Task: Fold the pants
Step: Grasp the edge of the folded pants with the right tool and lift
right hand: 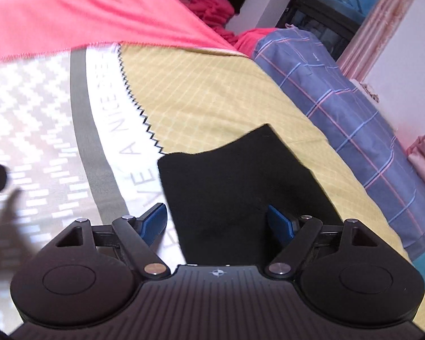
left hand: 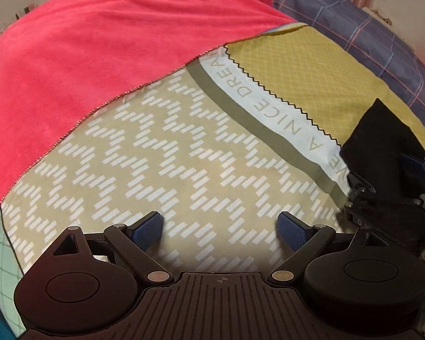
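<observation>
The black pants (right hand: 240, 187) lie as a compact folded piece on the yellow part of the bed sheet (right hand: 212, 93). My right gripper (right hand: 216, 223) is open just over their near end; its left pad is off the cloth's left edge and its right pad is above the black fabric, with no pinch showing. In the left wrist view the pants (left hand: 382, 138) are at the far right, with the right gripper (left hand: 388, 175) by them. My left gripper (left hand: 219, 228) is open over the beige zigzag sheet (left hand: 184, 155), well left of the pants, with nothing between its pads.
A pink blanket (left hand: 113, 42) covers the far half of the bed. A blue plaid quilt (right hand: 354, 119) runs along the right side by pink curtains (right hand: 382, 14). A blurred hand (right hand: 5, 218) is at the left edge of the right wrist view.
</observation>
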A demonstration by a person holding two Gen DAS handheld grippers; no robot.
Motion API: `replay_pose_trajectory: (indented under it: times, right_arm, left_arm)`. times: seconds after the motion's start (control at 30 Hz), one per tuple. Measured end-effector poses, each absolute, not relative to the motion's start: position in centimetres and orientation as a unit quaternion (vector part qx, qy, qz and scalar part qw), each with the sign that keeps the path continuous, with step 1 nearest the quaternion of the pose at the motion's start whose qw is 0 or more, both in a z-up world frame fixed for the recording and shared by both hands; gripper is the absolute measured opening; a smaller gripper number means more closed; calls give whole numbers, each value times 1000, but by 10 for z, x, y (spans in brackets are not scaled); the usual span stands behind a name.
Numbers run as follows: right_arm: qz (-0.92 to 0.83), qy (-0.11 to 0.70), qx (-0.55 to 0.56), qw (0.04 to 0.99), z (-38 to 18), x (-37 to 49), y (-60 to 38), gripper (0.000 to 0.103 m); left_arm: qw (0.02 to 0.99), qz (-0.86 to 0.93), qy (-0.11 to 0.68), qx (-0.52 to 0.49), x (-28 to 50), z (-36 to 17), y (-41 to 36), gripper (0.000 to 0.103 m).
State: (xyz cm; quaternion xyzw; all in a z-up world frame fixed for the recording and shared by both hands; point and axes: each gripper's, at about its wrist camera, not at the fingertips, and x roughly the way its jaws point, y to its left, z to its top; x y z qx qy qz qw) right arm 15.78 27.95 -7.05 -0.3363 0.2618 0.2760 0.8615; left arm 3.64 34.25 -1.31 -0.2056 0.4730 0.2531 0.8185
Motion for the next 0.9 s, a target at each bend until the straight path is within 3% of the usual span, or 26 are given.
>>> replay_pose_trajectory:
  times: [0.1, 0.13, 0.17, 0.2, 0.23, 0.53, 0.9]
  right_arm:
    - [271, 249, -336, 867, -72, 162, 284, 91]
    - [283, 262, -322, 865, -70, 168, 282, 83]
    - [303, 282, -300, 859, -66, 176, 279, 70]
    - [310, 306, -285, 854, -61, 183, 276, 33]
    - [308, 315, -274, 855, -56, 188, 274, 24]
    - [362, 395, -119, 836, 16, 227, 220, 22]
    - [363, 346, -27, 865, 109, 221, 91, 20]
  left_arm:
    - [823, 246, 468, -208, 29, -13, 338, 103]
    - [826, 241, 466, -206, 27, -12, 335, 103]
    - [829, 234, 466, -204, 24, -10, 330, 103]
    - [832, 225, 464, -205, 23, -10, 326, 103]
    - [835, 211, 463, -210, 22, -9, 321, 103]
    - [863, 20, 455, -220, 75, -21, 223, 103]
    - [856, -47, 465, -219, 169, -49, 128, 103]
